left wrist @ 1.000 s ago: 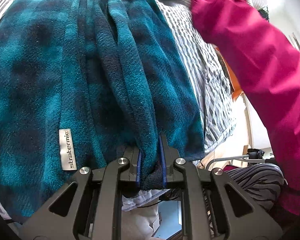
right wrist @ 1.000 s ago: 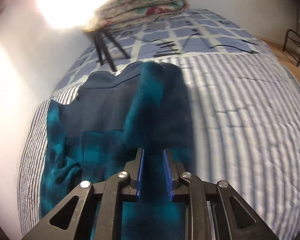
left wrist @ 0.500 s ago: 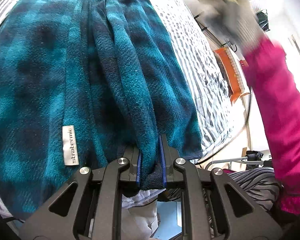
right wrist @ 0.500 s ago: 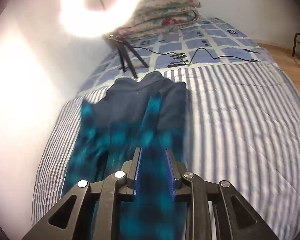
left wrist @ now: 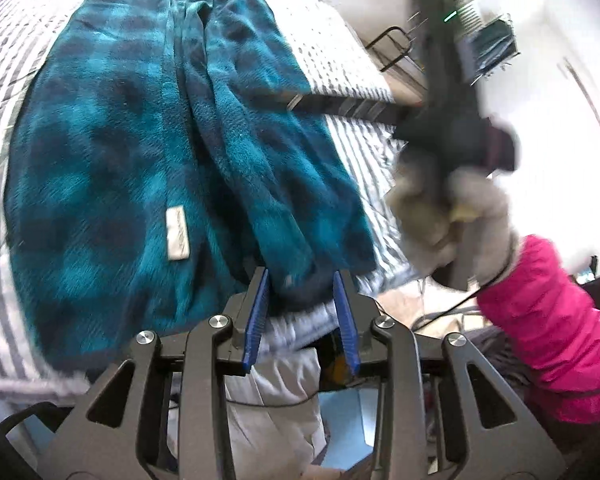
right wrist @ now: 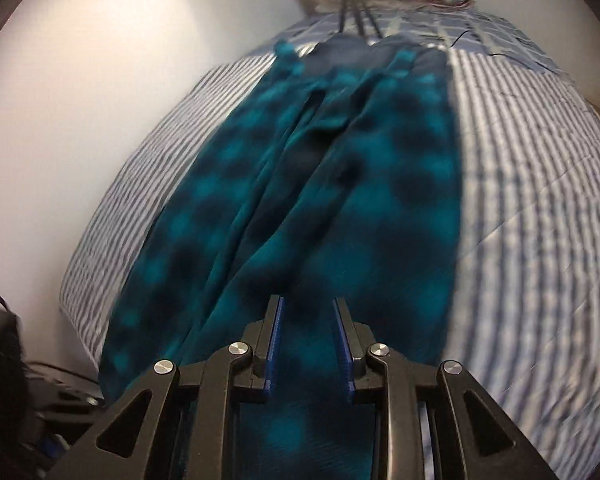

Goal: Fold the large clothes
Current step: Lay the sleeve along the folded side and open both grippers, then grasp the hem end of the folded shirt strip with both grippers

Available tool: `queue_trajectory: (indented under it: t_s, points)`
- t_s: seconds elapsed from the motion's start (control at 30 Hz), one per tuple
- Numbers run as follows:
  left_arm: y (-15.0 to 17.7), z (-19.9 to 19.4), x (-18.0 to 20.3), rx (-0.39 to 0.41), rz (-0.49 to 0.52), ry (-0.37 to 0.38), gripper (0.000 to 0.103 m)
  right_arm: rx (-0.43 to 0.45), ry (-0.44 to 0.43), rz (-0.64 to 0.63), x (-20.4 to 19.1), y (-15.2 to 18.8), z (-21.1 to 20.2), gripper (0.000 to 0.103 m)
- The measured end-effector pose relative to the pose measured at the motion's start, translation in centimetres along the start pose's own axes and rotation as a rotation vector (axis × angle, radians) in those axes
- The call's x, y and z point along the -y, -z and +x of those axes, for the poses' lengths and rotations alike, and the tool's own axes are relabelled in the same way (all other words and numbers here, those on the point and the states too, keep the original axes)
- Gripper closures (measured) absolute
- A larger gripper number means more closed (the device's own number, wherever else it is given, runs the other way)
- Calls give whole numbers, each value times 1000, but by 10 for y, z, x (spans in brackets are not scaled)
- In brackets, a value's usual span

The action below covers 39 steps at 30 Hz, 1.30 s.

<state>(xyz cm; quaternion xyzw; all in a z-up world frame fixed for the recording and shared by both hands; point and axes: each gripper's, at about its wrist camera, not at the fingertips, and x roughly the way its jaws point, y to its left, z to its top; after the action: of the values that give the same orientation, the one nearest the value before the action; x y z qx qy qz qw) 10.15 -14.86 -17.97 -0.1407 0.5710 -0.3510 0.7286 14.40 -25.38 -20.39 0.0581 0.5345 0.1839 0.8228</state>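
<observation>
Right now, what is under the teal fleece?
The fleece lies on a striped bedcover, which shows on both sides. Whatever sits directly beneath the cloth is covered.

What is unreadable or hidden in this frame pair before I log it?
- Left wrist view: white label on the teal fleece garment, text blurred.
- Left wrist view: right gripper, motion-blurred; jaw state unclear.
- Right wrist view: garment's near hem, hidden behind the gripper body.
</observation>
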Motion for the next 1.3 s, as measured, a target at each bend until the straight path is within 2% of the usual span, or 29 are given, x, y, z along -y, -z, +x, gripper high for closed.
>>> queue_trajectory:
  t_s: [0.1, 0.17, 0.2, 0.37, 0.4, 0.47, 0.5, 0.57, 0.67, 0.77, 0.87, 0.97, 1.03, 1.1, 1.13, 1.17, 1.23, 1.3]
  points:
    - [2, -25, -10, 49, -17, 3, 71, -72, -73, -18, -24, 30, 21, 78]
    - [1, -44, -23, 86, -39, -27, 71, -108, -66, -82, -45, 53, 30, 77]
    - [1, -50, -26, 99, -47, -39, 71, -96, -56, -106, -52, 60, 26, 77]
    - [2, -79, -57, 148, -112, -86, 71, -87, -168, -89, -46, 73, -18, 77]
    - [1, -81, -61, 154, -122, -101, 71, -75, -164, -83, -43, 74, -26, 76]
    - [3, -87, -71, 167, -140, -117, 68, -21, -119, -67, -35, 81, -51, 66]
    - [1, -87, -75, 172, -152, -120, 57, -8, -108, -64, -32, 84, -58, 64]
    - [1, -88, -84, 189, -182, -129, 48, 11, -92, -61, -30, 91, -67, 64]
    - [3, -86, -93, 189, -204, -151, 48, 31, -70, -83, -38, 96, -60, 64]
    - [1, -78, -100, 186, -224, -197, 48, -15, -90, -128, -50, 98, -40, 66]
    - [2, -71, -114, 166, -251, -231, 48, -96, -62, -189, -64, 109, -10, 69]
    - [7, -66, -132, 132, -319, -186, 48, -118, -53, -218, -70, 116, -9, 69]
    - [10, -66, -141, 125, -358, -152, 48, -103, -114, -212, -69, 114, -27, 67]
    - [13, -69, -152, 123, -406, -100, 45, -45, -167, -189, -60, 112, -53, 55]
    - [15, -71, -157, 124, -428, -80, 45, -8, -179, -153, -48, 111, -67, 44]
    - [17, -73, -162, 125, -448, -63, 44, 17, -181, -125, -41, 111, -75, 40]
    - [20, -74, -173, 121, -484, -30, 44, 63, -179, -20, -8, 115, -91, 40]
    - [22, -70, -183, 104, -522, 18, 44, 64, -165, 92, 24, 119, -92, 38]
